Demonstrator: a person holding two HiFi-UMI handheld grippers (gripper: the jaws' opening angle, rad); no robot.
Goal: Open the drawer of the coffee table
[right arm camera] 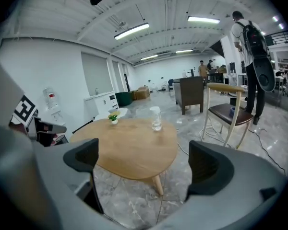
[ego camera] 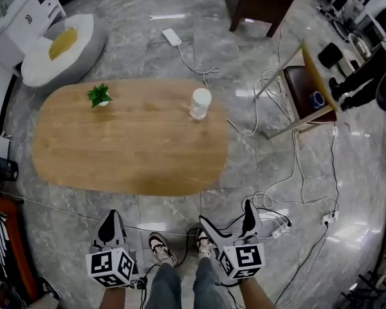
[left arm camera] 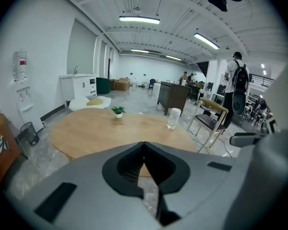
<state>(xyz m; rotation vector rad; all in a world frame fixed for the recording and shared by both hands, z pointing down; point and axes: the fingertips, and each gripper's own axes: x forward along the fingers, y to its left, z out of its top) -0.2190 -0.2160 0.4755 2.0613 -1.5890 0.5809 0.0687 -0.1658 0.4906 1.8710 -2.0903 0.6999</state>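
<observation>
Since no drawer shows along the near edge of the bench (ego camera: 128, 147), the left gripper (ego camera: 111, 219) hangs low with jaws pressed together on nothing, while the right gripper (ego camera: 226, 216) carries its jaws wide and empty, likely readied for a pull.

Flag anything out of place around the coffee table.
Tabletop looks tidy: the small plant and the bottle stand upright. The oddity is the floor: loose white cables sprawl beside the coffee table, with a power strip near the person's feet.
</observation>
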